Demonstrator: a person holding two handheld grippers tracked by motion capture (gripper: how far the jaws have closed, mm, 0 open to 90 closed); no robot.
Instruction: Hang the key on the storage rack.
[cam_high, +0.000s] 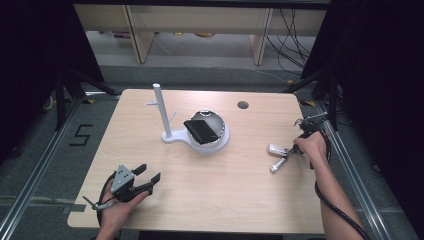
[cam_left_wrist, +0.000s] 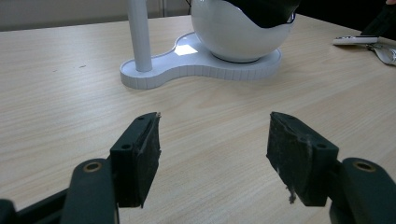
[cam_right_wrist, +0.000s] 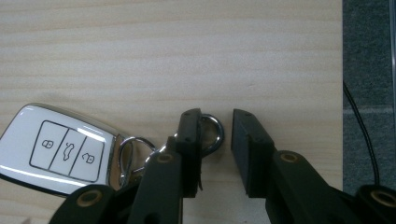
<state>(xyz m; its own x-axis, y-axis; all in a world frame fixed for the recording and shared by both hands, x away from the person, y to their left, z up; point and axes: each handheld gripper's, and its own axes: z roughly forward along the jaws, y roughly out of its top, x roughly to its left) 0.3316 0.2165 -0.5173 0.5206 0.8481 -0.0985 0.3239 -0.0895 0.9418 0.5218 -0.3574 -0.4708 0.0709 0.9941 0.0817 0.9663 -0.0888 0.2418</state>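
High view: a wooden table (cam_high: 210, 185) carries a white stand (cam_high: 172, 136) with an upright post and a round bowl (cam_high: 220, 137) at its centre; a black wallet-like item (cam_high: 201, 129) lies tilted in the bowl.
Left gripper (cam_high: 149, 179): held in the left hand (cam_high: 117, 207) near the front left table edge, jaws spread apart, nothing between them, aimed toward the stand.
Right gripper (cam_right_wrist: 215, 135): near the right table edge, jaws parted by a narrow gap, not clamped; a metal ring (cam_right_wrist: 212, 133) sits at the inner face of one jaw.
Car key fob (cam_right_wrist: 58, 149): white, three buttons, flat on the table just beside the right gripper, joined to the key rings.
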